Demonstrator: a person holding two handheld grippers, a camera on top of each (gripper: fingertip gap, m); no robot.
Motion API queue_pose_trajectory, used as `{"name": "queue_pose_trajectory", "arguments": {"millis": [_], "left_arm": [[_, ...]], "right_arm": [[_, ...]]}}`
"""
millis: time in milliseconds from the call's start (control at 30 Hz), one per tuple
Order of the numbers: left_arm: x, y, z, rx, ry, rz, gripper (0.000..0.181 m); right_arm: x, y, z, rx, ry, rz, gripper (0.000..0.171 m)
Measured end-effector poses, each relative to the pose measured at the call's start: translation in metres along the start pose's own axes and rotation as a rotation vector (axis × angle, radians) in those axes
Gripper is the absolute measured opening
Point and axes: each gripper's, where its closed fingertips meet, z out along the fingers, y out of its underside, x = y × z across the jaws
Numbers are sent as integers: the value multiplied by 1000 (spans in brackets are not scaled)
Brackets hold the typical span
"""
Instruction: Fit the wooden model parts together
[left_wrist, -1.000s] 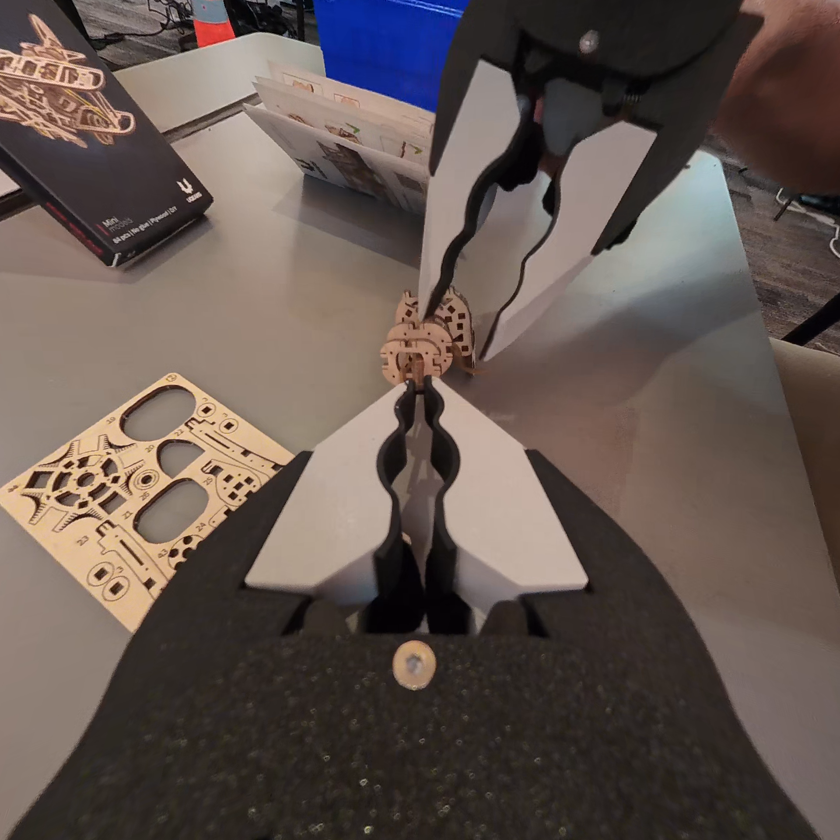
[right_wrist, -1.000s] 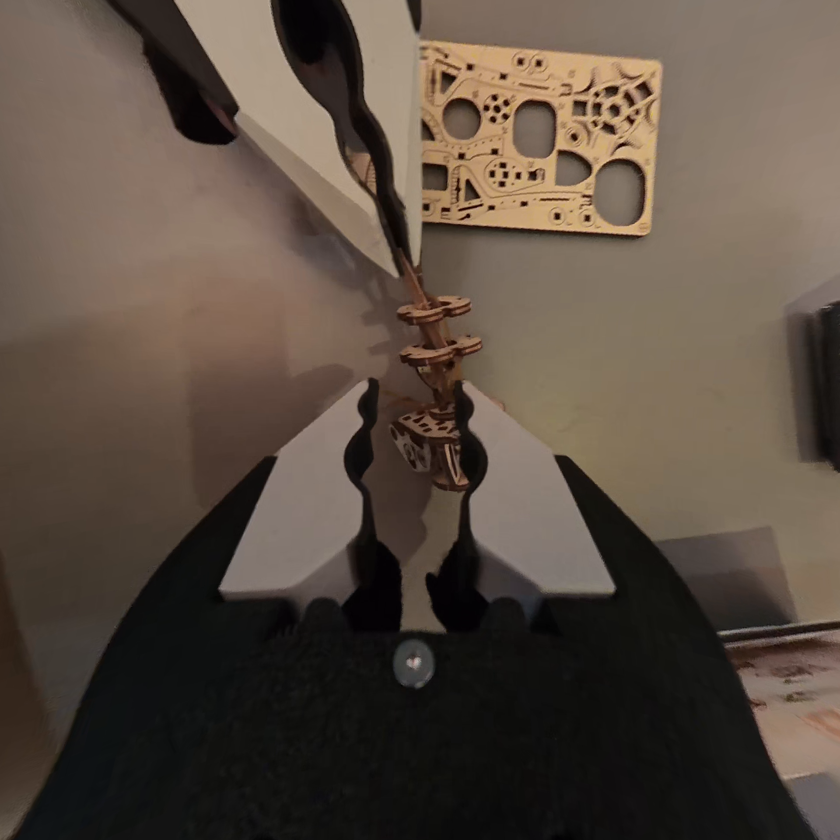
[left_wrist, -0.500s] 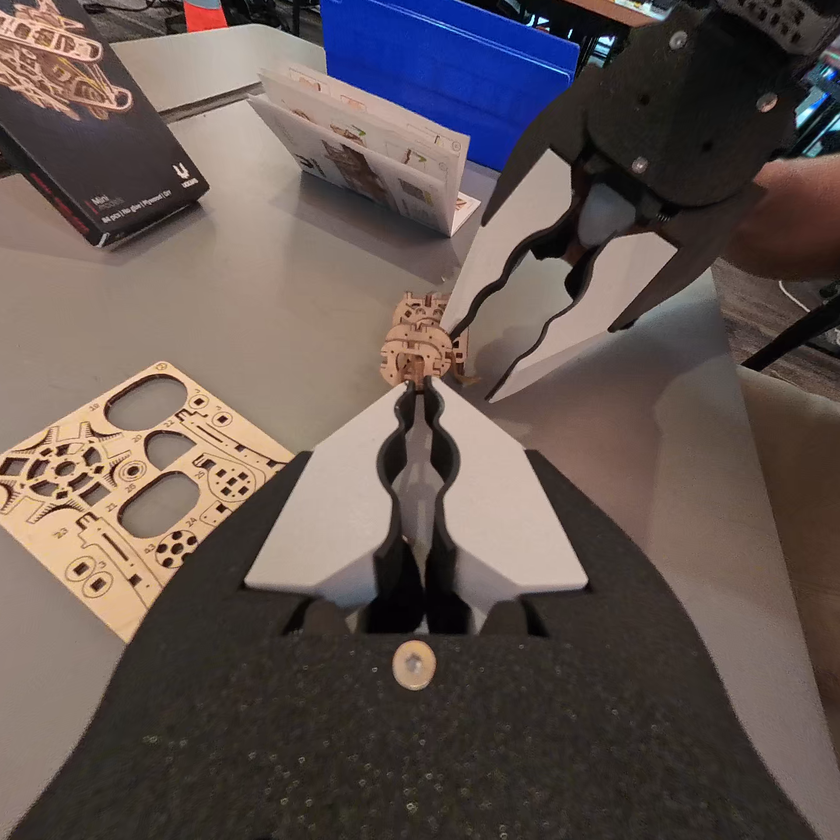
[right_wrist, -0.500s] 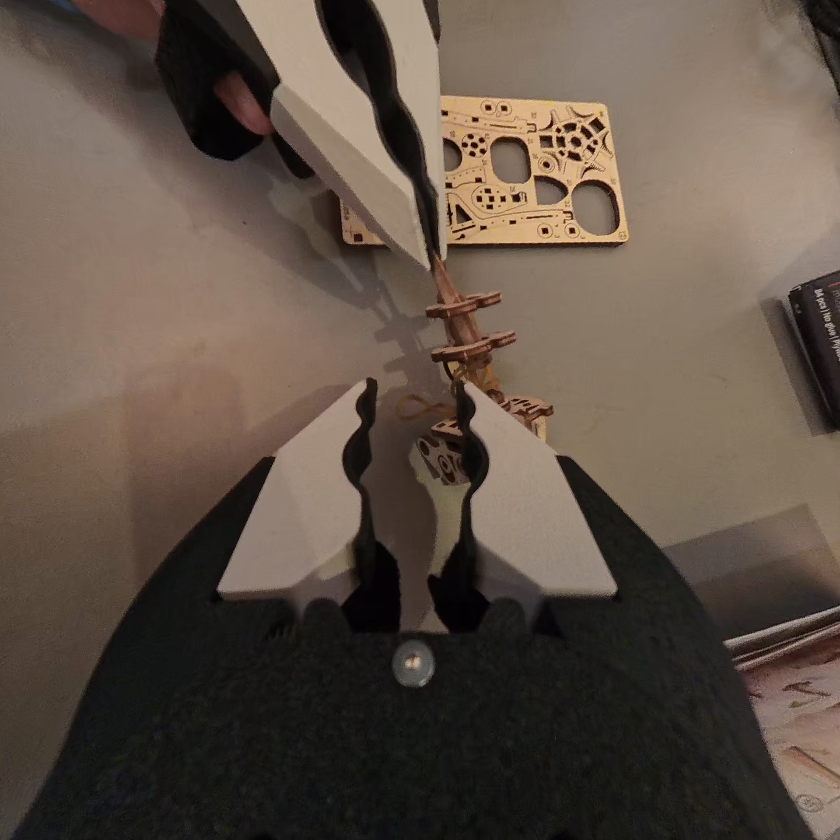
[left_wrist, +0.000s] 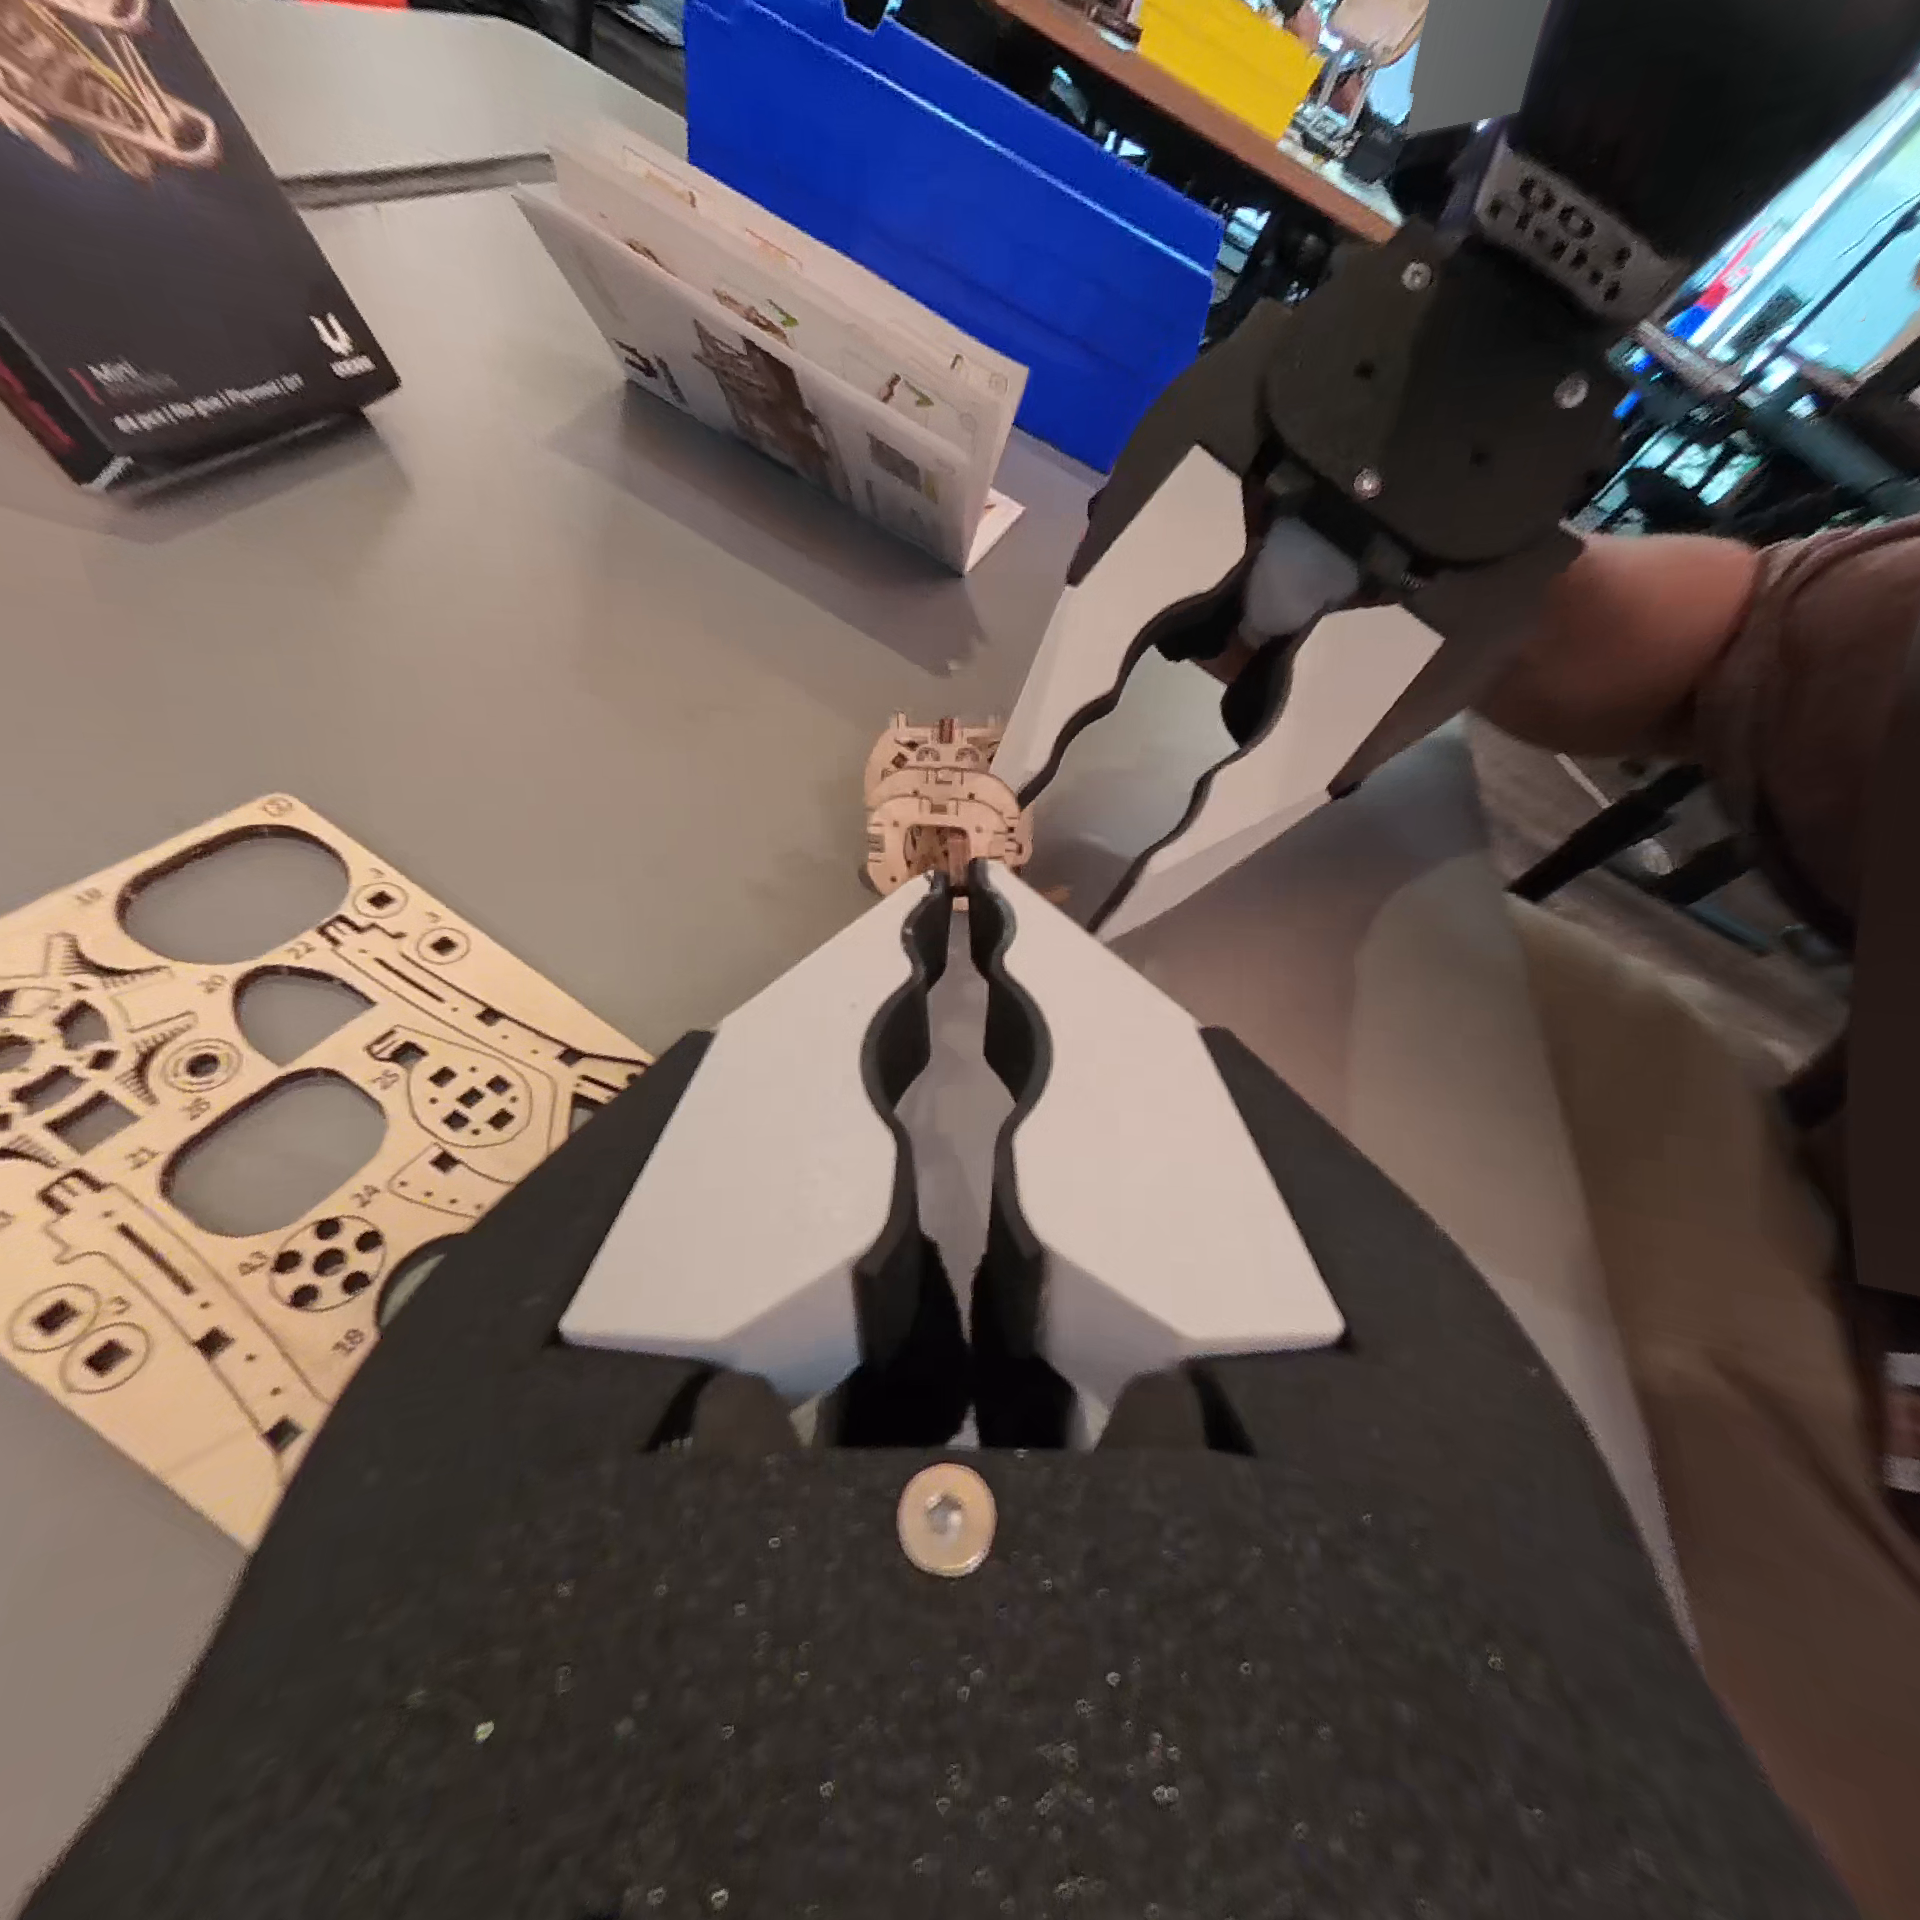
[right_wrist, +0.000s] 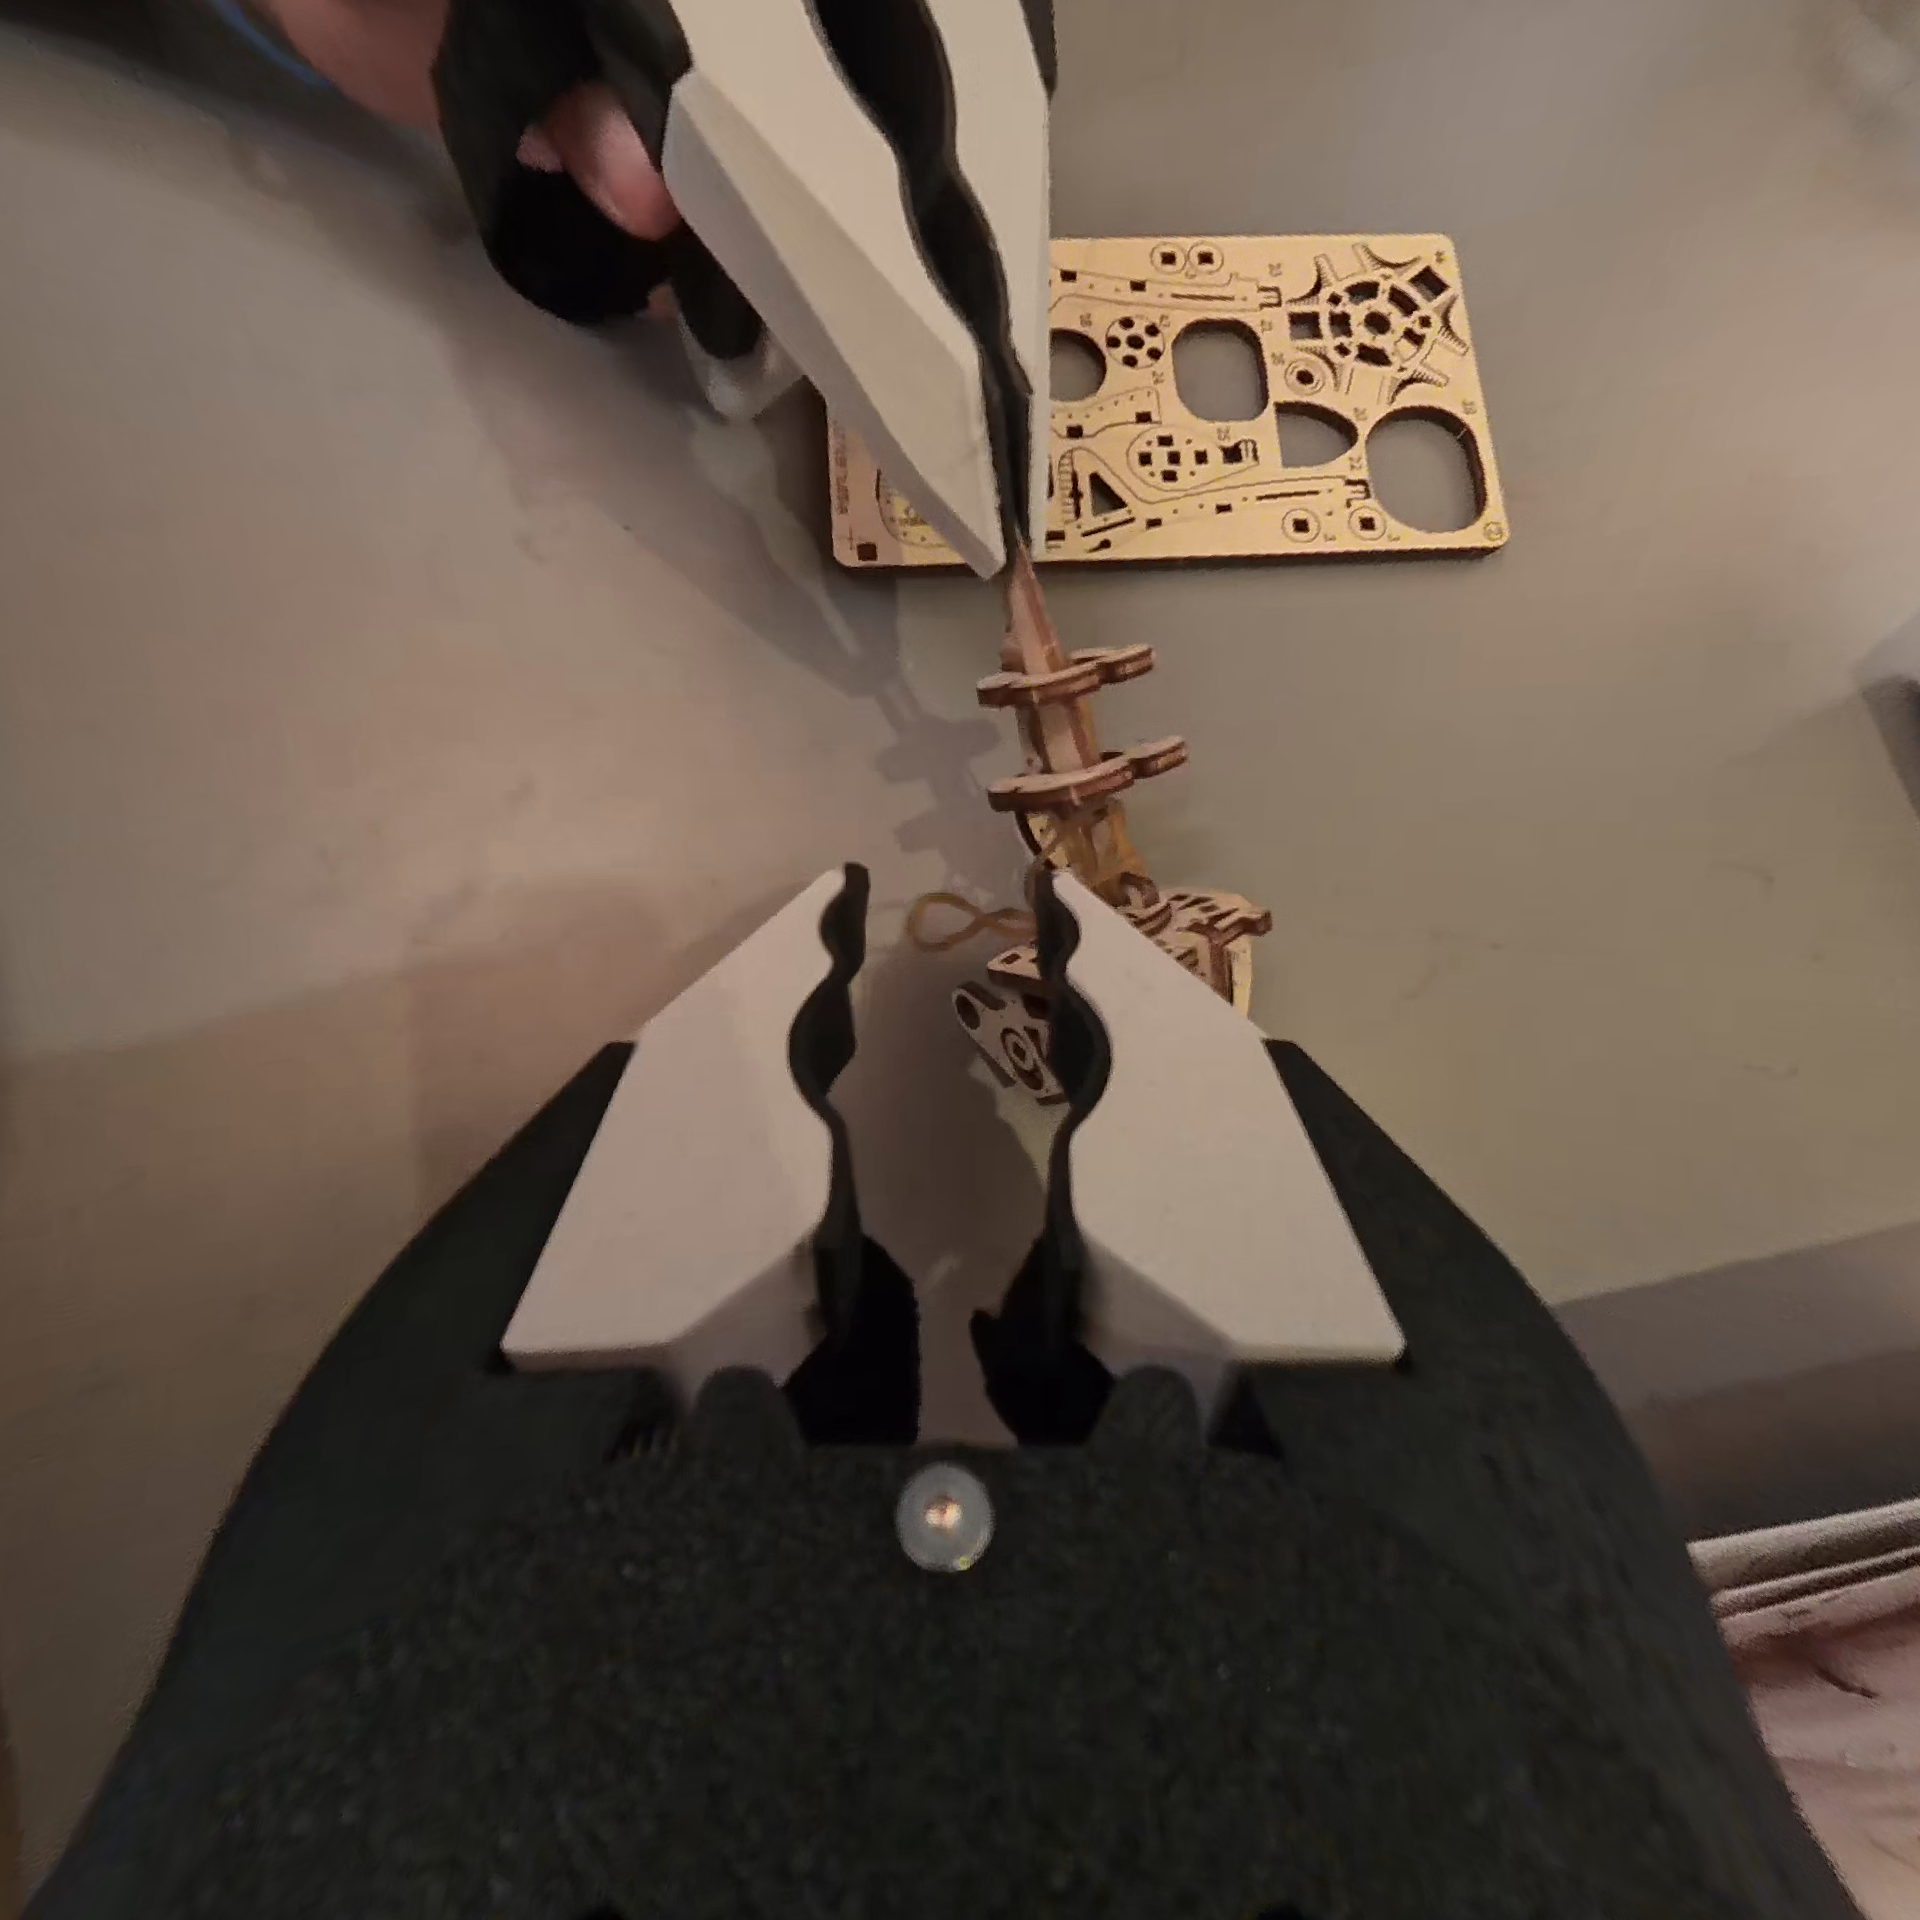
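A small wooden model (left_wrist: 940, 821) made of slotted plywood parts rests on the grey table (left_wrist: 520, 644). My left gripper (left_wrist: 958, 883) is shut on the thin end of it. In the right wrist view the model (right_wrist: 1070, 748) runs from the left gripper (right_wrist: 1013, 561) down toward my right gripper (right_wrist: 951, 888), with a rubber band (right_wrist: 961, 925) hanging on it. My right gripper is open and empty, its right finger beside the model's lower end. In the left wrist view the right gripper (left_wrist: 1060, 862) stands open just right of the model.
A plywood parts sheet (left_wrist: 208, 1091) lies at the left, also in the right wrist view (right_wrist: 1299, 405). A black box (left_wrist: 135, 229), a standing instruction booklet (left_wrist: 790, 384) and a blue bin (left_wrist: 935, 208) are at the back. A person's hand (left_wrist: 1621, 644) holds the right gripper. Left tips to right tips: about 5 centimeters.
My right gripper has drawn back and up from the model and stays open. My left gripper keeps its hold on the model, which has barely moved.
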Motion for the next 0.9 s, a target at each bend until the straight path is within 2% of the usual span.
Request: {"name": "queue_pose_trajectory", "arguments": {"millis": [367,900], "left_arm": [[-1,6,-5,-70,-7,111,0],[3,9,-1,-67,14,104,0]], "right_arm": [[-3,0,-2,-9,-4,-65,31],[-4,-6,-4,36,-33,-61,39]]}}
